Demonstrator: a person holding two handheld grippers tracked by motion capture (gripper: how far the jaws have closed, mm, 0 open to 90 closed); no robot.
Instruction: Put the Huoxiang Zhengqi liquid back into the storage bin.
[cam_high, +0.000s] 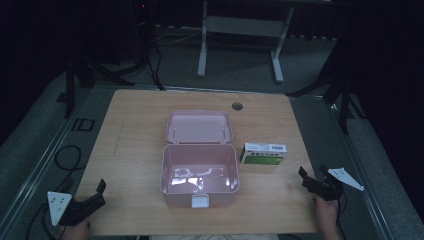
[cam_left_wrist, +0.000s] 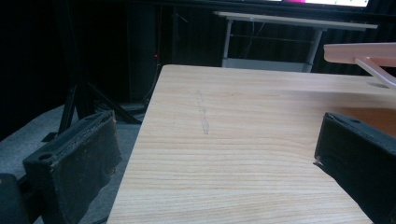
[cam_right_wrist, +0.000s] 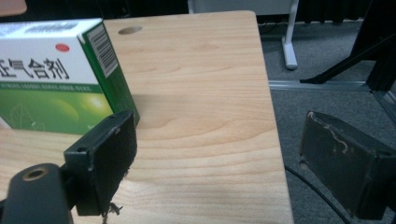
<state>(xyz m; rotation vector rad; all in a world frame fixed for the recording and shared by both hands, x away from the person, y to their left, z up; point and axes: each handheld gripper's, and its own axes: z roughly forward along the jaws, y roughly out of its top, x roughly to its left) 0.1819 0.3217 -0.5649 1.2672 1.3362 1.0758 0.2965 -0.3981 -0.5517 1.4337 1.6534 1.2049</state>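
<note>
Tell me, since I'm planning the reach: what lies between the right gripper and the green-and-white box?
Only bare tabletop. The high view shows a clear wood strip between the right gripper and the green-and-white box.

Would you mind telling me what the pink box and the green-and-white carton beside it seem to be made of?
The pink box looks like moulded plastic, fairly glossy: light glints off its inner floor. The carton appears to be thin printed cardboard, with sharp folded edges and a barcode, seen close in the right gripper view.
</note>
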